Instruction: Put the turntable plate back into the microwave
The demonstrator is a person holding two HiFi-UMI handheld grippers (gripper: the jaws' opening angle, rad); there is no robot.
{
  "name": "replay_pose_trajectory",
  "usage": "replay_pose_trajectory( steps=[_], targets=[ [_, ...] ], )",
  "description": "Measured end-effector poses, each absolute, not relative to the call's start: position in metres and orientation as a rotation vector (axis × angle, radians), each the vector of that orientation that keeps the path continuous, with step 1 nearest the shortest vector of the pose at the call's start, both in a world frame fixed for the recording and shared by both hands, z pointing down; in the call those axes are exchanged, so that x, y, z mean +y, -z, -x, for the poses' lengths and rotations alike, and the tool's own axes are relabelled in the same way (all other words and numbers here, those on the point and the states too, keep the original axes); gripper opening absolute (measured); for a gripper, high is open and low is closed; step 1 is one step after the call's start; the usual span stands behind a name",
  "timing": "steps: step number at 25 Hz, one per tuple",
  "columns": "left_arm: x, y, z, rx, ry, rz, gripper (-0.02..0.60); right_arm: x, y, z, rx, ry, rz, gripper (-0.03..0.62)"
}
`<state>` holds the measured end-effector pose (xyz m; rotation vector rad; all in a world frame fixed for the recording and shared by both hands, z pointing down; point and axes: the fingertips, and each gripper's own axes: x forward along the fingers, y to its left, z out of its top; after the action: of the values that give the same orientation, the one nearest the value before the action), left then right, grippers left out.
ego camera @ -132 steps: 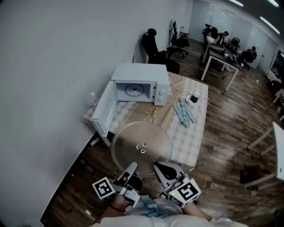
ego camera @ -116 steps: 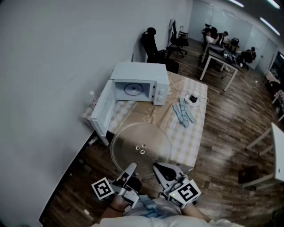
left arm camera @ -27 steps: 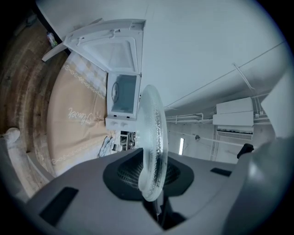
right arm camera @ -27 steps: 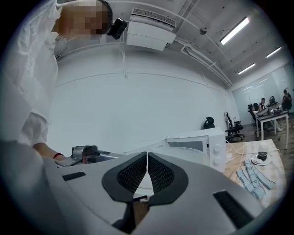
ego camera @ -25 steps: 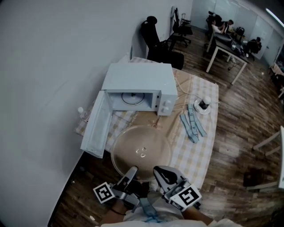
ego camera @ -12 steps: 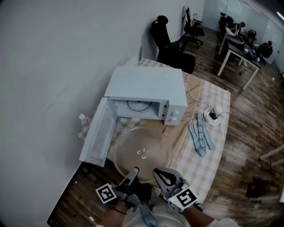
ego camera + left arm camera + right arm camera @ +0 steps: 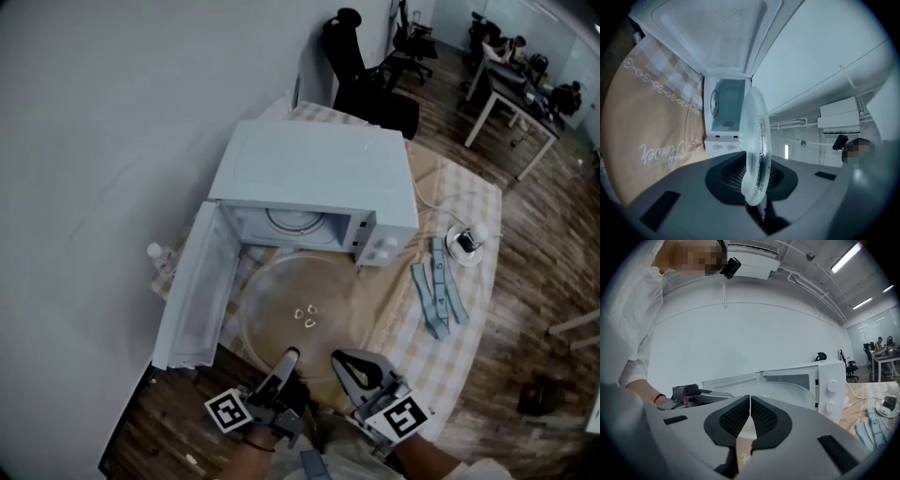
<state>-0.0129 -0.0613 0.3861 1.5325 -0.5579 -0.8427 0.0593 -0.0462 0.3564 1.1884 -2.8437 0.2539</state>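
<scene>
Left claw (image 7: 289,357), right claw (image 7: 344,362) gripping turntable plate (image 7: 298,292)

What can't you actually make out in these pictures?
- Most of the inside of the microwave: head view, its own top covers it.
- Whether the right gripper touches the glass plate: right gripper view, its closed jaws block the rim.
- Small white item at the right: head view, too small to identify.
- Bottle by the open door: head view, tiny, partly behind the door.

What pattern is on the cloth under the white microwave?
Pale beige-and-white checks on the fabric tablecloth, around a plain tan middle; clearest in the head view.
</scene>
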Motion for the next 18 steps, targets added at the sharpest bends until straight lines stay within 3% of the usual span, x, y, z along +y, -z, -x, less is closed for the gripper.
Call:
replay_pose_trajectory(
  steps=[18],
  targets=[
    [-0.139,-0.447,0.017,-0.563,0.827,-1.567,0.044,-0.124,-0.417,-0.056,-2.791,-0.231,-1.272,0.034]
  ],
)
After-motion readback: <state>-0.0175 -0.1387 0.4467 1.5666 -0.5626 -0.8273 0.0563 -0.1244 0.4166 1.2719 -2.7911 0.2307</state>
